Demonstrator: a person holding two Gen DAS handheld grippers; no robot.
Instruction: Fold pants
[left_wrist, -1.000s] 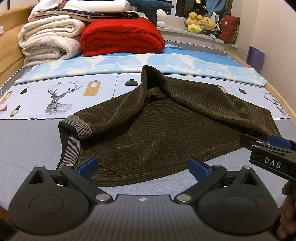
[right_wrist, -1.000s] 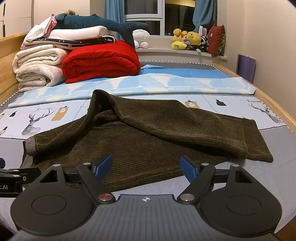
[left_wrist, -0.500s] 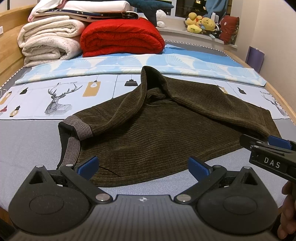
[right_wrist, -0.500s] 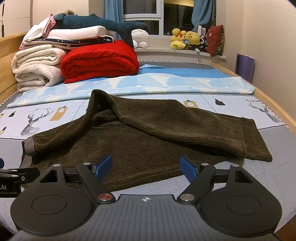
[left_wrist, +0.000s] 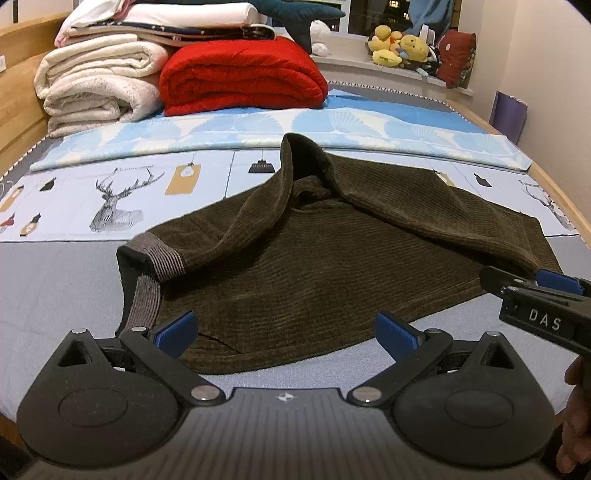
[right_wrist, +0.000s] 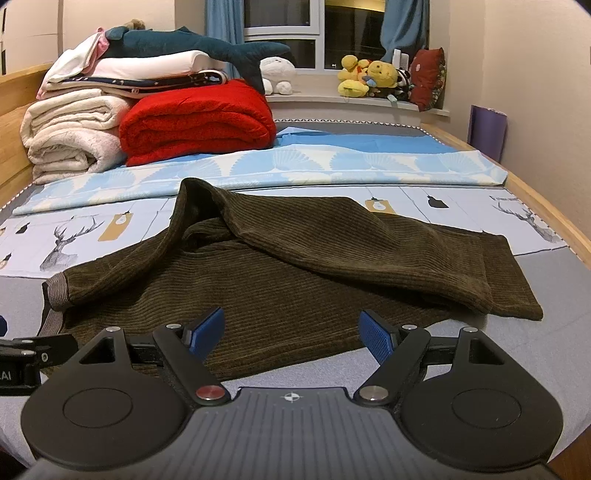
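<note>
Both tools hover spread and empty over the near edge of the bed (left_wrist: 55, 295): the left tool (left_wrist: 284, 332) near the ribbed waistband (left_wrist: 162, 254), the right tool (right_wrist: 291, 332) further toward the leg cuffs (right_wrist: 517, 295). The brown corduroy pants (left_wrist: 314, 266) lie across the bed's middle, roughly doubled, with one fold poking up at the far side. No grasp has begun, I'd say; next, each tool should pinch an end and carry it over. Open mattress lies all around, and the stacked blankets (left_wrist: 236, 77) sit well apart at the headboard corner.
</note>
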